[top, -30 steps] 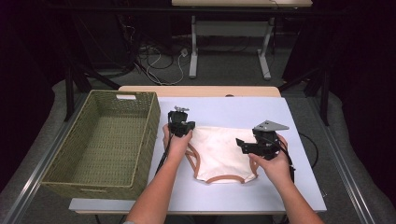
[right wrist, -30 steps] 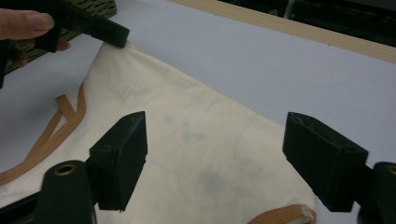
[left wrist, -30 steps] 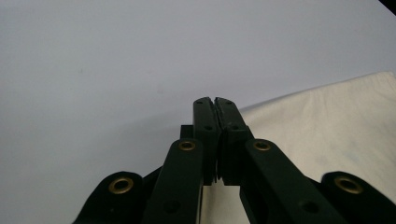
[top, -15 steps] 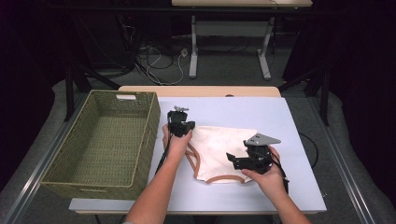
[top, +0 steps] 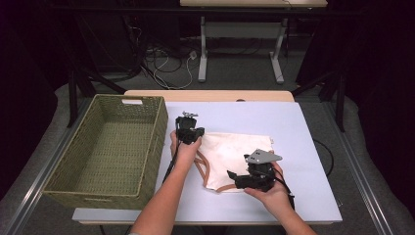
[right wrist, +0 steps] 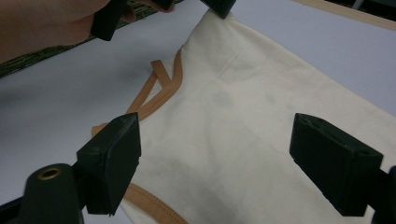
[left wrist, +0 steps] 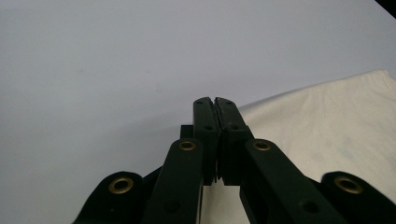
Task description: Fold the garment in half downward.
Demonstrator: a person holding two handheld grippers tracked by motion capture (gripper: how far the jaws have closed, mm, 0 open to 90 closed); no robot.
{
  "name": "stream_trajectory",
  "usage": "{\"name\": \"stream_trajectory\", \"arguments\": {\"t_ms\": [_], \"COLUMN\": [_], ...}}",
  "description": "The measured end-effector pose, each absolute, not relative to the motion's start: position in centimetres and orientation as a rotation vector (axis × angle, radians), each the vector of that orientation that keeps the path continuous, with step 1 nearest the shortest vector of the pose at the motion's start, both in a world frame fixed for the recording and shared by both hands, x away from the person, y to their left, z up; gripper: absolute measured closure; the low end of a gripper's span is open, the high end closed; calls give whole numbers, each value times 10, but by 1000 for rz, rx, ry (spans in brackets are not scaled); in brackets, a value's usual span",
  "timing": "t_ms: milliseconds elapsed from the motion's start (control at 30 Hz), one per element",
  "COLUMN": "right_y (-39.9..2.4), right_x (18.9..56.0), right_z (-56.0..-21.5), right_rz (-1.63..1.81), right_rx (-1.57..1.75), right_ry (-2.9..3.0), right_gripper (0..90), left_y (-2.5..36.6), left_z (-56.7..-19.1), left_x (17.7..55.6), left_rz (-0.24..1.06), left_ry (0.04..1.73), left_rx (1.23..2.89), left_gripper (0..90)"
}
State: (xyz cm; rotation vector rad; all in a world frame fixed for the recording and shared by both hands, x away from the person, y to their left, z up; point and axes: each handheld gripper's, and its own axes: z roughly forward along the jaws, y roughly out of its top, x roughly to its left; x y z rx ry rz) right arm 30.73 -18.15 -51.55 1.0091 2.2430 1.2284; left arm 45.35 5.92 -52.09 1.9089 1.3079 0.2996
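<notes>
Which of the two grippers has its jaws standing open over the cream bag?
The right gripper, by the cream bag's near edge. The left gripper is shut at its far corner.

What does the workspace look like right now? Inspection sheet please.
Surface: pale table top, mostly bare.
Job's things: cream cloth bag lying flat, tan straps at its near-left edge.
Clutter: woven basket at left, nothing in it.
Grippers: left gripper shut on the bag's far-left corner; right gripper over the bag's near edge, jaws open, nothing gripped.
Cables: one trails from each gripper; loose cables on the floor beyond.
Surroundings: dark room, desk legs behind.
</notes>
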Motion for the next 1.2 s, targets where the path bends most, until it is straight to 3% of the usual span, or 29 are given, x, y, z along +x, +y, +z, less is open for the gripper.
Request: {"name": "stream_trajectory", "arguments": {"t_ms": [167,400,600,767,1200], "right_y": [-172,-157,-144,-138,-120], "right_x": [305,302,300,298,292], "right_z": [-519,-528,-535,-540,-549], "right_rz": [1247,1245,1234,1255,1193], "right_rx": [979,920,906,874,908], "right_ry": [2305,2409,2479,2492,2472], "right_gripper": [197,364,412,510,622], "left_y": [59,58,58,59,60], "left_z": [-520,-521,-521,-521,-521], "left_x": [453,453,453,453,454], "left_rz": [298,304,305,305,302], "left_ry": [1310,1308,1311,1311,1315], "left_rx": [1906,1905,1912,1914,1913], "left_gripper": [885,885,885,885,885]}}
